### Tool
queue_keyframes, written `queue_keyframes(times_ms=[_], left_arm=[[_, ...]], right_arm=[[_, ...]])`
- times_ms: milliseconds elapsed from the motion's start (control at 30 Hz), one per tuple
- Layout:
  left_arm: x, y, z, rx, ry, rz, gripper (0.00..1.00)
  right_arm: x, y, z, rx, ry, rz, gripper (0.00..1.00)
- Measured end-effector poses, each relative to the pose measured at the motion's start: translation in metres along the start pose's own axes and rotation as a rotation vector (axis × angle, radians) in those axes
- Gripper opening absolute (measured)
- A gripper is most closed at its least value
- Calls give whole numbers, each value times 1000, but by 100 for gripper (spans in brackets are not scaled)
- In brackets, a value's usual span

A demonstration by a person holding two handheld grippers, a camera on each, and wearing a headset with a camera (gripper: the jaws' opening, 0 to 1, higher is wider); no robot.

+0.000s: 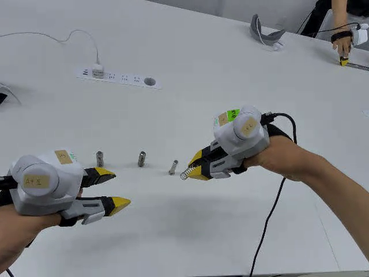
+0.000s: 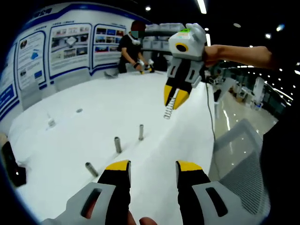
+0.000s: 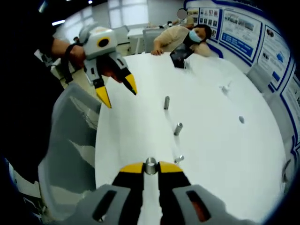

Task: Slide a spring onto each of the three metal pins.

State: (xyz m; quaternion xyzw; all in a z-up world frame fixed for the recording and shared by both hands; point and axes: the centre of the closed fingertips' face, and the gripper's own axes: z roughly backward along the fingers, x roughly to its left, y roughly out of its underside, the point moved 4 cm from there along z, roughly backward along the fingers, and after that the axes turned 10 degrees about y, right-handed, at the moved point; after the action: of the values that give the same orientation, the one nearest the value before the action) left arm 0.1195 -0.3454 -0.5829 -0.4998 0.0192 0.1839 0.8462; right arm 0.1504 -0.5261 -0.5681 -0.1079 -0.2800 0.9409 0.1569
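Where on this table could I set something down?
Bare table lies between the power strip and the three pins, and nearer, between the left tongs and the black cable. It is crowded around the pins, where the right tongs hold a spring.

Silver spring (image 1: 185, 172), grey pins (image 1: 142, 158), white table (image 1: 190, 69)

The pins (image 1: 141, 158) are dull metal, the spring (image 1: 187, 172) shiny wire, the table (image 1: 202, 86) smooth and matt.
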Motion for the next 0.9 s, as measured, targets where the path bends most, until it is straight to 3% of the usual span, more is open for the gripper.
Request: queue_keyframes(times_ms=[400,900], left_arm=[[13,4,16,-9,-65,37,49],[18,14,33,-7,-122,85,64]], right_arm=[[-25,10,-11,33,22,-10,12],[-43,16,-28,63,36,-5,12]])
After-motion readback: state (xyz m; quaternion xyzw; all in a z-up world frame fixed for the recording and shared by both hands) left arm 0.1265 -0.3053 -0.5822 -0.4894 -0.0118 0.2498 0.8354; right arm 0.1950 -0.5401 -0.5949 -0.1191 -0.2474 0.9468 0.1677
